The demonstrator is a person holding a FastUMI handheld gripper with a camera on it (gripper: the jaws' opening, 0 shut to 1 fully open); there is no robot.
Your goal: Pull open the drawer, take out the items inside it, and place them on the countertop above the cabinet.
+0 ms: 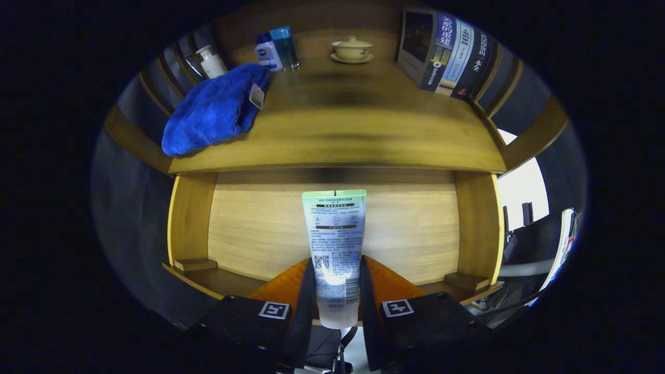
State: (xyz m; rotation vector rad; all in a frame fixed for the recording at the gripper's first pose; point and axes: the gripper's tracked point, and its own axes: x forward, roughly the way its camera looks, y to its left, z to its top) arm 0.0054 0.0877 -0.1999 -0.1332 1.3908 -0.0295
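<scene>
Gripper [335, 291] clamped on a white plastic tube with a green crimped end [335, 244], both fingers pressing its lower body. Tube's long axis running straight ahead along the fingers, above the open wooden drawer [249, 228]. Wooden tabletop [353, 135] lying beyond and higher, with bare space right of the blue folded towel [213, 111].

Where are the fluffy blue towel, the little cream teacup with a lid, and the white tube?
fluffy blue towel [213, 111], gripper view, middle of the cloth
cream lidded teacup [353, 49], gripper view, cup's side
white tube [335, 234], gripper view, printed back
</scene>
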